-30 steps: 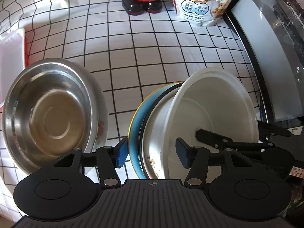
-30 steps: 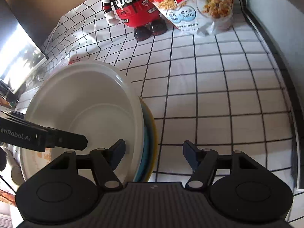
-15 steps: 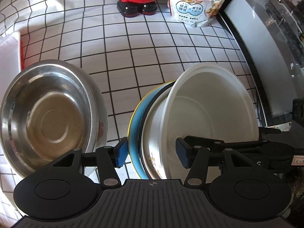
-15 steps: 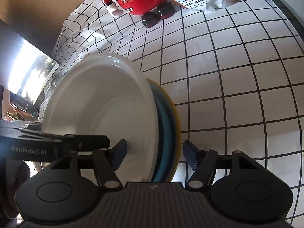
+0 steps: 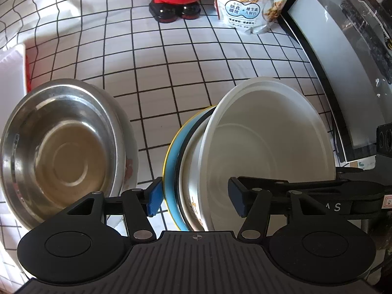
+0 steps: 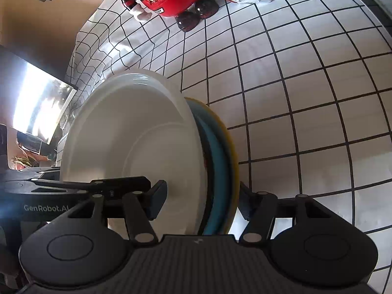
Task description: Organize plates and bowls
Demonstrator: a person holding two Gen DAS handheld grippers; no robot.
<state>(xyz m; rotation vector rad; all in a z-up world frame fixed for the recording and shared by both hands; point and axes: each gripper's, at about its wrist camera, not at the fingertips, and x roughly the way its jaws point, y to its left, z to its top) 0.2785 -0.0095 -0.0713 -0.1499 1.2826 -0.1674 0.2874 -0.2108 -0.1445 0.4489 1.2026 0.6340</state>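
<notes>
Left wrist view: the left tongs (image 5: 194, 199) have just been spreading further and straddle a stack of dishes standing on edge on the gridded worktop (image 5: 152, 73), a white bowl (image 5: 269, 152) nested against a blue plate with a yellow rim (image 5: 172, 161); the pads seem just clear of it. A steel bowl (image 5: 61, 156) lies just left. Right wrist view: the right tongs (image 6: 203, 202) have just been closing around the same stack, though I cannot tell whether they pinch it.
</notes>
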